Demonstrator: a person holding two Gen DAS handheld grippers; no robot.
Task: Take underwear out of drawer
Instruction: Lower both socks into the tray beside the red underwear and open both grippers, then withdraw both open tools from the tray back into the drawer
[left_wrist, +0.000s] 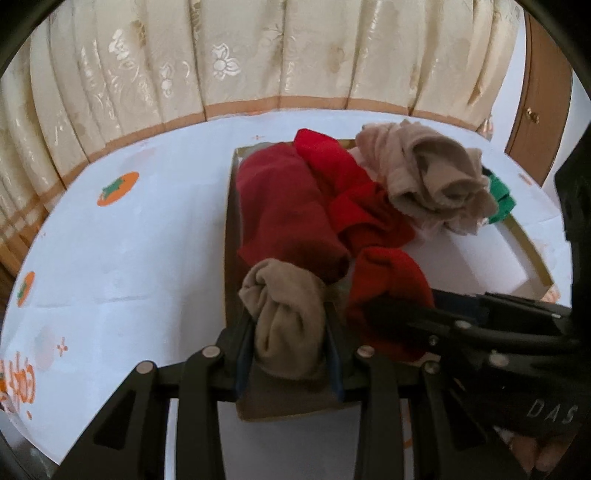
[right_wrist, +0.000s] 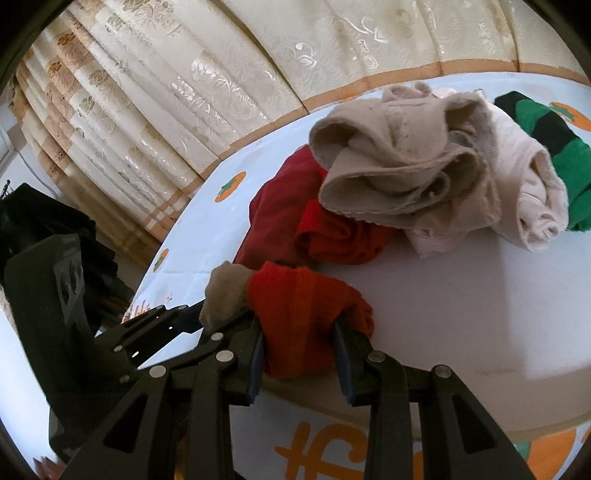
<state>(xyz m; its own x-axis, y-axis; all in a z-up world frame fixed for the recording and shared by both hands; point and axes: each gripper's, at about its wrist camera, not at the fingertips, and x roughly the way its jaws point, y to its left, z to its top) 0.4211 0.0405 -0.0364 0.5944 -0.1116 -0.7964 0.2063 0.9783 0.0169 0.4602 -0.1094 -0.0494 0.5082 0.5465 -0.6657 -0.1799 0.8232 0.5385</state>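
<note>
A shallow cardboard drawer (left_wrist: 229, 236) with a white inside (right_wrist: 461, 295) sits on the table and holds a heap of underwear. My left gripper (left_wrist: 290, 339) is shut on a rolled beige piece (left_wrist: 284, 317) at the drawer's near left corner. My right gripper (right_wrist: 299, 343) is shut on a bright red piece (right_wrist: 303, 314) next to it; it also shows in the left wrist view (left_wrist: 391, 295). A dark red piece (left_wrist: 288, 214), a large beige piece (left_wrist: 432, 177) and a green and black piece (right_wrist: 554, 147) lie farther back.
The table has a white cloth with orange persimmon prints (left_wrist: 118, 188). A cream flowered curtain (left_wrist: 258, 55) hangs behind the table. A brown wooden door (left_wrist: 539, 122) stands at the far right. The drawer's right half shows bare white floor (left_wrist: 469, 258).
</note>
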